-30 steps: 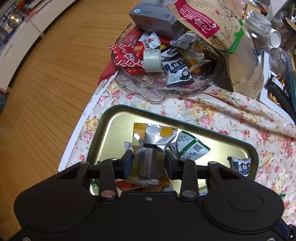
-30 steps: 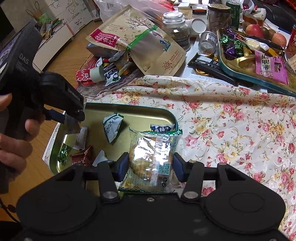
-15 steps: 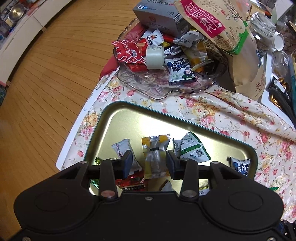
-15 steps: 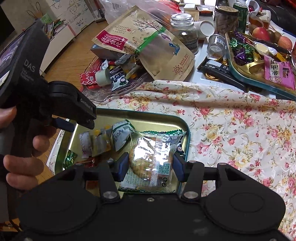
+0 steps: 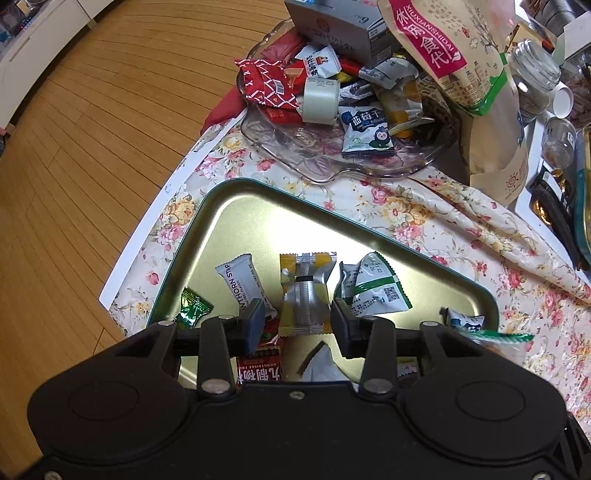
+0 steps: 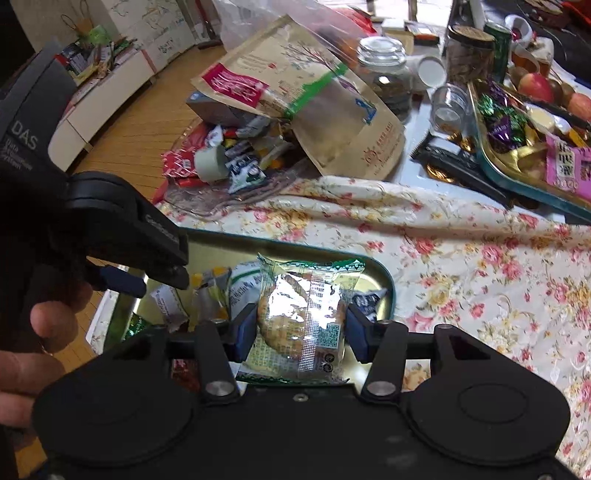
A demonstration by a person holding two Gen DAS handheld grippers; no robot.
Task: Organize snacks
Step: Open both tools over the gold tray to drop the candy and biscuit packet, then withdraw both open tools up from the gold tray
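Note:
A gold tray with a green rim (image 5: 258, 221) lies on the flowered cloth and holds several small snack packets. My left gripper (image 5: 297, 325) hangs open, pointing straight down over it. A yellow and silver packet (image 5: 304, 295) lies flat in the tray beneath the gap, clear of both pads. My right gripper (image 6: 301, 332) holds a clear cookie packet with a green edge (image 6: 303, 317) above the tray's right end (image 6: 384, 273). Its jaws are starting to open, and the pads still touch the packet's sides. That packet's green edge (image 5: 502, 341) also shows in the left wrist view.
Beyond the tray, a glass dish (image 5: 332, 166) holds several more snacks, with a brown pouch (image 5: 461, 55) and a grey box (image 5: 332, 26) leaning over it. Jars (image 6: 384, 74) and a second, filled tray (image 6: 517, 162) stand at the back right. The table edge and wooden floor (image 5: 92, 147) lie to the left.
The left gripper let go of the yellow and silver packet, which now lies in the tray, and its jaws stand wider. The right gripper carried the cookie packet over the tray.

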